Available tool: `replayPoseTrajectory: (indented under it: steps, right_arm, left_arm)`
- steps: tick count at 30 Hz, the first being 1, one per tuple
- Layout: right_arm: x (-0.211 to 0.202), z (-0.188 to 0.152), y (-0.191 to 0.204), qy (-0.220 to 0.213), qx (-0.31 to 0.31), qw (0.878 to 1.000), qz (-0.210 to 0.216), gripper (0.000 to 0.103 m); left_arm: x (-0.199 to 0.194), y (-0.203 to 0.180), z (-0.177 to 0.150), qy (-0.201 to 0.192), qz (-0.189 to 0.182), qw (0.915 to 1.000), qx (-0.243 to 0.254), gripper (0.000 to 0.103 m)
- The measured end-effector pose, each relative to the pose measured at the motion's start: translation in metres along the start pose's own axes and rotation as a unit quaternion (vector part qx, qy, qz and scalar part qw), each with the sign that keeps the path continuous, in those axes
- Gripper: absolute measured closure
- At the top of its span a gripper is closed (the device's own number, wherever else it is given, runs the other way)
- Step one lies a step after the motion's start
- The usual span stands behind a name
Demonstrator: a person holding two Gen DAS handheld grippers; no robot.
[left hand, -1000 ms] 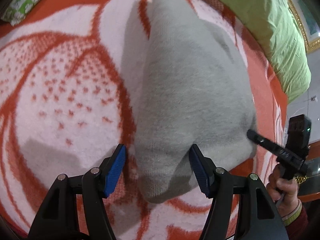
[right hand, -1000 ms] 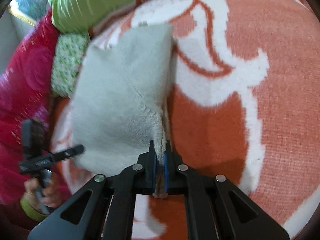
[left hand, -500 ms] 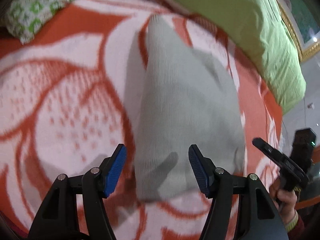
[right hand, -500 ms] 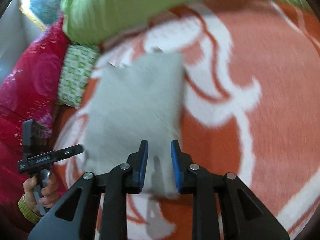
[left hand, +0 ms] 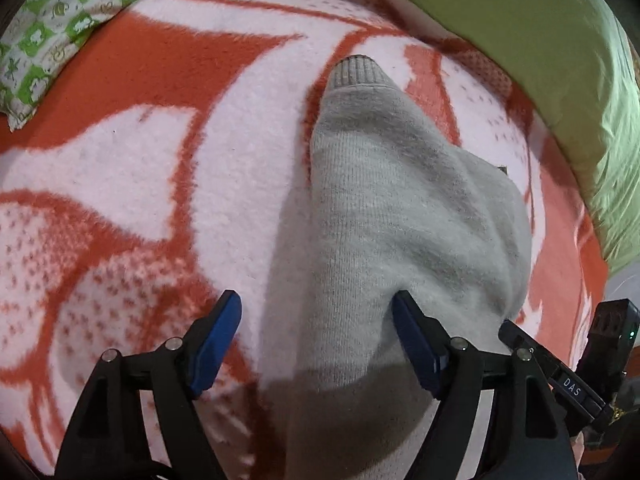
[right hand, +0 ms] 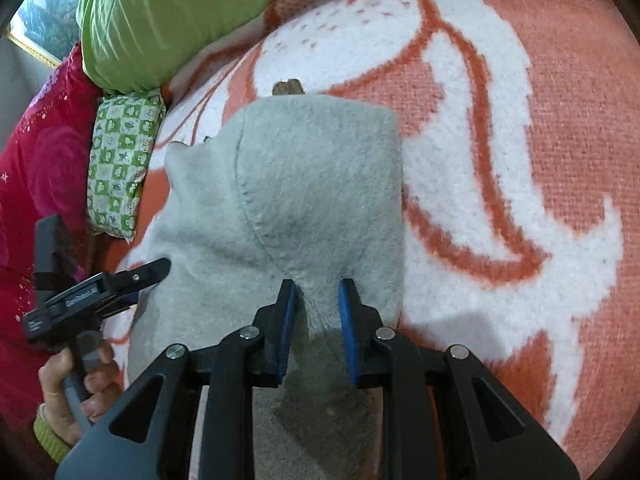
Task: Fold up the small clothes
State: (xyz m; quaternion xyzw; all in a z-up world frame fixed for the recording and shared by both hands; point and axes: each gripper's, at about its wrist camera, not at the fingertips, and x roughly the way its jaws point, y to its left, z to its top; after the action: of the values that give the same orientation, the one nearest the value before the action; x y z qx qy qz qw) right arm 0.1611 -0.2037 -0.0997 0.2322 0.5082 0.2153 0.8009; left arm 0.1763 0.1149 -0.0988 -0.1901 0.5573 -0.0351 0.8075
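Observation:
A small grey knitted garment (left hand: pixel 384 232) lies folded on an orange and white blanket (left hand: pixel 132 168), its ribbed cuff pointing away. My left gripper (left hand: pixel 316 340) is open, its blue pads straddling the garment's near end. In the right wrist view the same garment (right hand: pixel 304 200) fills the middle. My right gripper (right hand: pixel 318 328) is open a little, pads either side of a raised fold, not pinching it. The left gripper also shows in the right wrist view (right hand: pixel 152 272), at the garment's left edge.
A green duvet (left hand: pixel 540 40) lies along the far side of the bed. A green and white checked pillow (right hand: pixel 120 168) and a red cover (right hand: pixel 40 140) lie to the left in the right wrist view. The right gripper's body (left hand: pixel 568 384) shows at lower right in the left wrist view.
My right gripper let go of the garment's edge and opened. Both grippers then came closer, low over the garment's near end. The left gripper stayed open.

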Motion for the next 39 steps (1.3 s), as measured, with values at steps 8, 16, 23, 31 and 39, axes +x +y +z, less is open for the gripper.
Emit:
replayPoseTrajectory:
  steps: [8,16,23,31,39]
  right_arm:
    - [-0.04,-0.021,0.005,-0.01,0.0,1.0,0.018,0.076]
    - [-0.068,-0.074,0.005,-0.008,-0.019,0.999,-0.033,0.065]
    - [-0.107,-0.11,0.044,-0.069,-0.072,0.994,-0.037,0.062]
    - [-0.115,-0.153,0.066,-0.086,-0.131,0.985,-0.076,0.037]
    - [-0.118,-0.194,0.063,-0.105,-0.146,0.98,-0.087,0.029]
  left_arm:
    - [-0.034,0.007,-0.036,-0.011,-0.024,0.9996,0.011,0.024]
    - [-0.067,0.002,-0.109,-0.018,0.005,0.9972,0.073,0.026]
    - [-0.108,-0.016,-0.163,-0.072,0.03,0.9885,0.129,0.026]
    - [-0.125,-0.012,-0.198,-0.114,0.056,0.9822,0.138,0.024]
    - [-0.131,-0.003,-0.235,-0.15,0.076,0.9763,0.137,0.024]
